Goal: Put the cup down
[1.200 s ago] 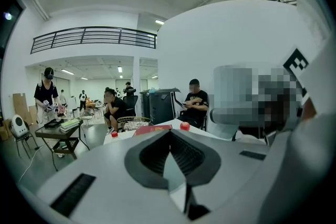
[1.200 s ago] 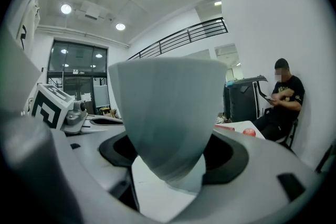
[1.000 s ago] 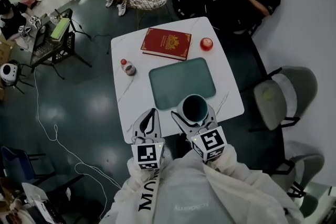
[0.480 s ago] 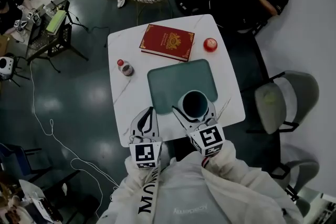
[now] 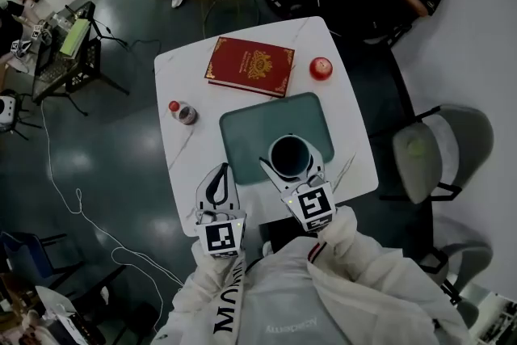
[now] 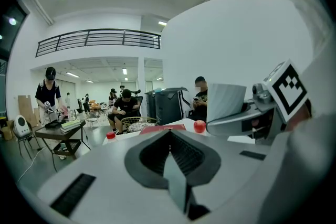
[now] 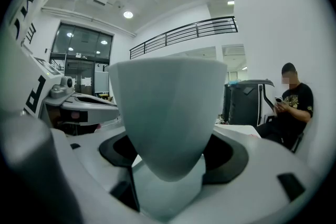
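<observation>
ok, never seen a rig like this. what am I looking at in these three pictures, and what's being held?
There is no robot arm here. A person holds a two-jaw gripper in each hand. The top-down picture comes from a camera on the person's head. The other two come from cameras riding on the grippers, each looking along its own jaws.

On the white table lie a red book, a small red round thing, a red-capped bottle and a teal mat.

The right gripper is closed on a pale cup, upright over the mat's near part. I can't tell whether it touches the mat. The left gripper is shut and empty, by the table's near edge.
</observation>
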Demonstrator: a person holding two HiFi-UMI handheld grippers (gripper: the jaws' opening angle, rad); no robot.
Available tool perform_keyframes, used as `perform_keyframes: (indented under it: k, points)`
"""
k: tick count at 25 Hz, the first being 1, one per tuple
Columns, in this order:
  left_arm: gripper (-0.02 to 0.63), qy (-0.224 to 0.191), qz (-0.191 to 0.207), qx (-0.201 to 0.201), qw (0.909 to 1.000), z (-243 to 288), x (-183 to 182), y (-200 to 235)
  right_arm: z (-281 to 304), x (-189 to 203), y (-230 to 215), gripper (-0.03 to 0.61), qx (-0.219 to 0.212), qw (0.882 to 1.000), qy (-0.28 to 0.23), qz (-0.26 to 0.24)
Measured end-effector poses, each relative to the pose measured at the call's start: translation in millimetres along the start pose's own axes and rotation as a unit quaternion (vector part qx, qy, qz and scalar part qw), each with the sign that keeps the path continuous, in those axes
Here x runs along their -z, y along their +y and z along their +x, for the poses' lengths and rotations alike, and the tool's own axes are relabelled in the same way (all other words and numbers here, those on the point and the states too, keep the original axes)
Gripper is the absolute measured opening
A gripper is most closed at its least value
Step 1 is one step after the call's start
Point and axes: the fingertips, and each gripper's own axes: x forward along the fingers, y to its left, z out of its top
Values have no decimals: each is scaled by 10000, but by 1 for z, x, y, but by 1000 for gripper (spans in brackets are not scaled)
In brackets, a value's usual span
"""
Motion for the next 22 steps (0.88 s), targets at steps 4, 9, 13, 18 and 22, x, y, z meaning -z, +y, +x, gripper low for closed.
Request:
perform_keyframes:
  k: [4,9,13,18,22]
  points:
    - [11,92,10,-3,10000,14,9,0,12,9,-10,350,15,10000,49,-14]
    - [11,156,18,17,9999,30,16,1,27,14,-18,350,-12,10000,92,-29]
    - [11,92,29,21,10000,44,18,3,40,16,-21,350,-60,9999,108,-62]
    - [11,198,10,19,9998,56,23,6,53,19,-25,350,-108,9998,144,-101]
    - [11,279,18,37,9996,70,29,6,66,28,-31,349,-149,9995,234,-160]
